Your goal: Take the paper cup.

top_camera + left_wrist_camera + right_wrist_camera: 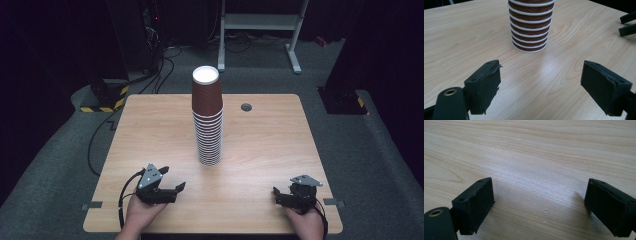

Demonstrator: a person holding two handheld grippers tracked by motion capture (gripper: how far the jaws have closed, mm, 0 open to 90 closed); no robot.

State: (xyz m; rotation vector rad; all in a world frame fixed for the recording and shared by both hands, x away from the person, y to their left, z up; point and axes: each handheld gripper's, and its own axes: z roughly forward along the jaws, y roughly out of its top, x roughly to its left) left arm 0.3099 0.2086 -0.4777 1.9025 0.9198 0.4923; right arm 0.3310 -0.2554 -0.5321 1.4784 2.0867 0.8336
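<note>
The stack of cups [208, 117] stands upright in the middle of the table [150, 130], and its long axis goes straight up. It is a tall column of brown paper cups turned upside down, one over the other, so the white base of the top cup [205, 75] faces the ceiling and the white rolled rims make rings down the column.

My left gripper [172, 190] is at the near left part of the table, and its jaws point to the right and a little to the far side, toward the foot of the stack. In the left gripper view the lower rings of the stack [530, 27] are directly ahead, between the lines of my two jaws but well apart from them. These jaws stand wide with nothing between them.

My right gripper [278, 195] rests at the near right part, with jaws also wide and empty, over bare wood [531, 170].

I judge the left gripper is the better one to reach first, since it already aims at the stack.

The cups look light, with a ribbed paper wall that should give good friction to my black foam-like pads [484, 85]. The wood is pale, smooth and a little shiny.
</note>
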